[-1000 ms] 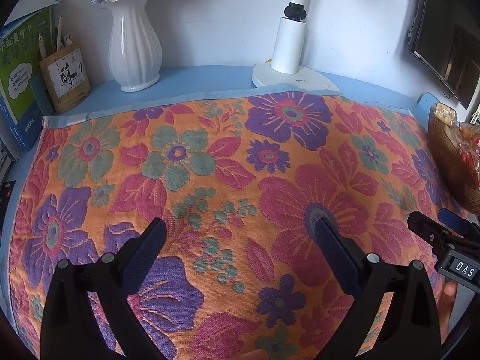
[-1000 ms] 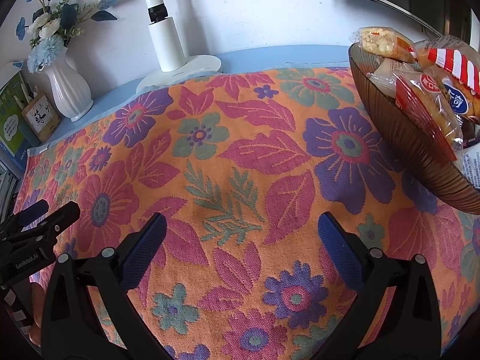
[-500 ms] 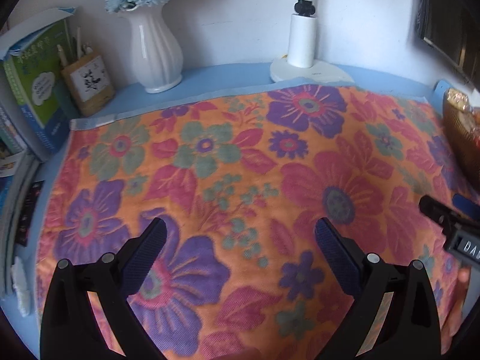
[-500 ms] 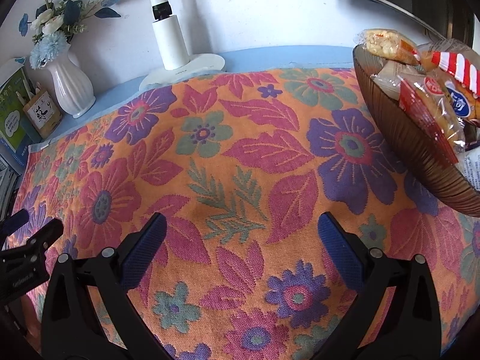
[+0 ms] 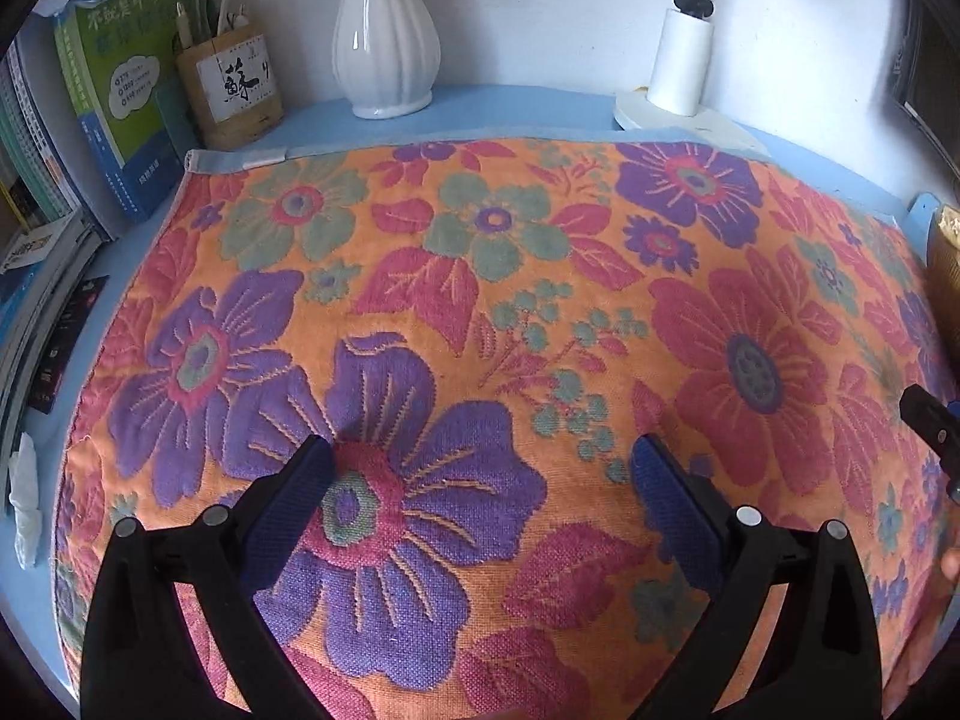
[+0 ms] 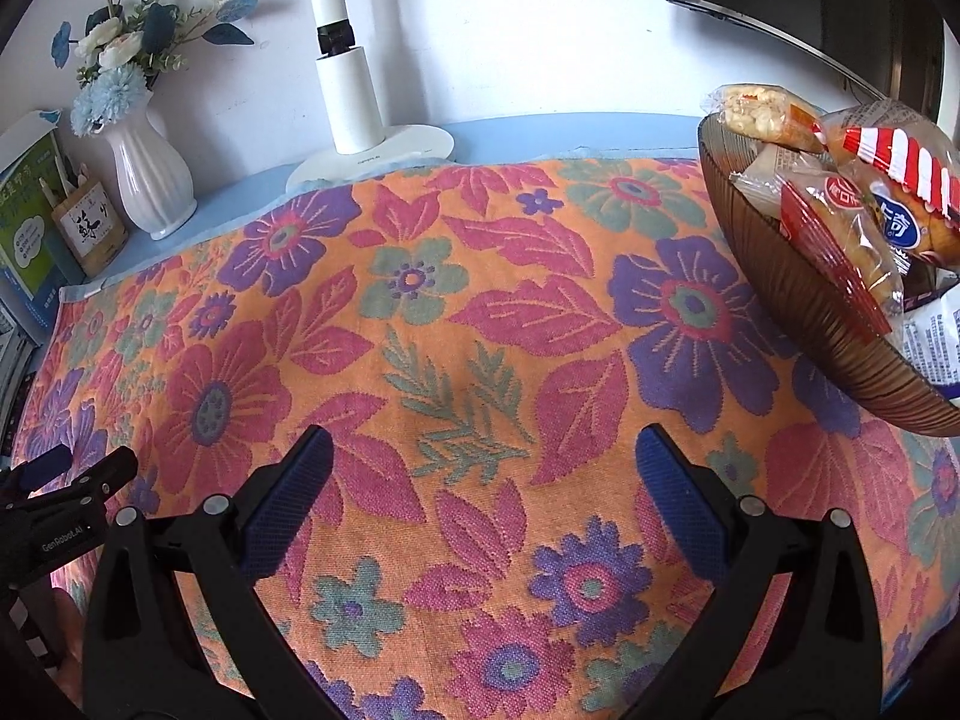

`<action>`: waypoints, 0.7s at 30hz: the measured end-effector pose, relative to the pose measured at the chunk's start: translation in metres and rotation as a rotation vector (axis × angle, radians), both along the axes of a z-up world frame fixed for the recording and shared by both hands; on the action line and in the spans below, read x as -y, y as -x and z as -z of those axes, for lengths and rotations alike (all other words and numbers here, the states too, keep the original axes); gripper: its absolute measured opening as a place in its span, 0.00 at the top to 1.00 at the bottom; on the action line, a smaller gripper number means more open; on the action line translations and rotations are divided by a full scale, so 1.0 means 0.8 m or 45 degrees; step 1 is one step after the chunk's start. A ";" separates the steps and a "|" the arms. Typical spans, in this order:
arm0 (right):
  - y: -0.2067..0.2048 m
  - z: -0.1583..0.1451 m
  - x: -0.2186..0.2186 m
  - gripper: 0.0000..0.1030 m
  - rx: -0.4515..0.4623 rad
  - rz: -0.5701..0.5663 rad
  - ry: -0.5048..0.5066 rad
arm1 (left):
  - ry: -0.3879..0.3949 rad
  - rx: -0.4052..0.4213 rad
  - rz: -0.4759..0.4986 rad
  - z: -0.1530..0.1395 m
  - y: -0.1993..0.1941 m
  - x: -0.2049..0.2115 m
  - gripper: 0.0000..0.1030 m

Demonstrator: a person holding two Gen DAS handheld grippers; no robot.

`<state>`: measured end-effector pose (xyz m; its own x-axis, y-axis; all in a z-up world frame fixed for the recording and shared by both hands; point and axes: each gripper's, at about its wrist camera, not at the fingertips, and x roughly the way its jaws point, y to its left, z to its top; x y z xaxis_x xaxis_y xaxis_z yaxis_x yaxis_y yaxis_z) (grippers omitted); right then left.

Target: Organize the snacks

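My left gripper (image 5: 480, 468) hangs over the floral cloth (image 5: 510, 312), fingers spread wide with nothing between them; the blue pads (image 5: 288, 510) frame a big purple flower. My right gripper (image 6: 483, 468) is the same: fingers well apart and empty, above the cloth near its front edge.

The snacks (image 6: 840, 204) sit heaped in a ribbed brown bowl (image 6: 798, 312) on the right end of the cloth. On top I see a clear pack of pale chunks (image 6: 762, 114), a red-and-white striped wrapper (image 6: 900, 162) and a red-edged bun pack (image 6: 846, 246) leaning on the near rim. A printed white packet (image 6: 936, 336) shows at the bowl's far right; I cannot tell whether it lies inside or hangs over the edge.

From the left camera only a sliver of the bowl shows at the right border.

Along the back wall stand a white vase (image 5: 384, 42), a lamp base (image 5: 678, 114), a pen holder (image 5: 231, 90) and green books (image 5: 114, 78), all off the cloth.
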<state>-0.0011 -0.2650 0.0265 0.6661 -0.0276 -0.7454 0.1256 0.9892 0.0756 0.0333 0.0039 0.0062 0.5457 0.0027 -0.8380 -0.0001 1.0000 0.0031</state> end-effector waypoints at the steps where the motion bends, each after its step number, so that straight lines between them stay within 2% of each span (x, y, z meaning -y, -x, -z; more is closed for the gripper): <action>1: 0.000 0.000 0.000 0.03 0.000 -0.001 0.002 | -0.007 0.000 0.000 0.000 0.000 0.001 0.05; 21: -0.006 0.004 -0.002 0.03 -0.028 -0.015 -0.013 | -0.011 -0.009 -0.001 0.001 -0.003 0.002 0.05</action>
<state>0.0033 -0.2634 0.0232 0.6500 -0.0124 -0.7598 0.1157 0.9898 0.0828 0.0354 0.0019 0.0051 0.5400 0.0103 -0.8416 -0.0010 0.9999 0.0116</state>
